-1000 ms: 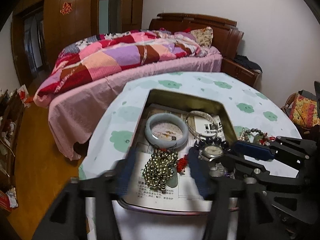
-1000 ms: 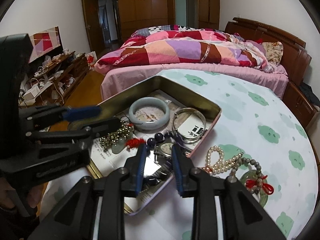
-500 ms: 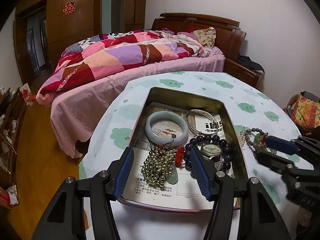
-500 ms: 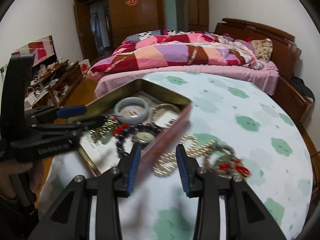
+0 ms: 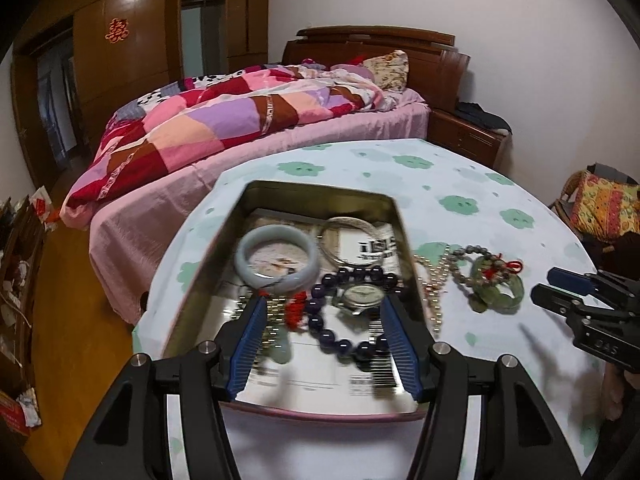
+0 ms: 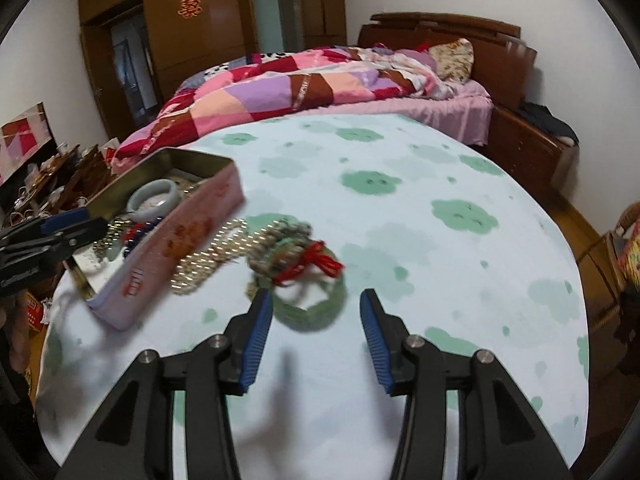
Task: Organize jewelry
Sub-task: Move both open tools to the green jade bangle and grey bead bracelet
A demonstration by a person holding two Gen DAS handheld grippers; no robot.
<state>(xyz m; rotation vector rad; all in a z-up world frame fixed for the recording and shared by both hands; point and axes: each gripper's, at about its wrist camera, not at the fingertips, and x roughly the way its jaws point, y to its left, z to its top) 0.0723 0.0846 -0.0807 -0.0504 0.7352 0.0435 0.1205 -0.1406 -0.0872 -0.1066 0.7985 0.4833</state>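
The tin box [image 5: 320, 196] sits on the round table [image 6: 400, 152] by the bed. The left gripper [image 5: 324, 316] hangs open over the box's near end, above the dark bead bracelet [image 5: 332, 340] and watch [image 5: 358, 295], gripping nothing. The right gripper [image 6: 316, 312], its jaws just widening, holds nothing, poised at the green jade bangle [image 6: 312, 312] lying right of the box, beside the pearl strand [image 6: 208, 256].

We read a red double-happiness sign on the wardrobe door [image 5: 116, 35]; print on the tin's paper [image 5: 374, 249] blurs.
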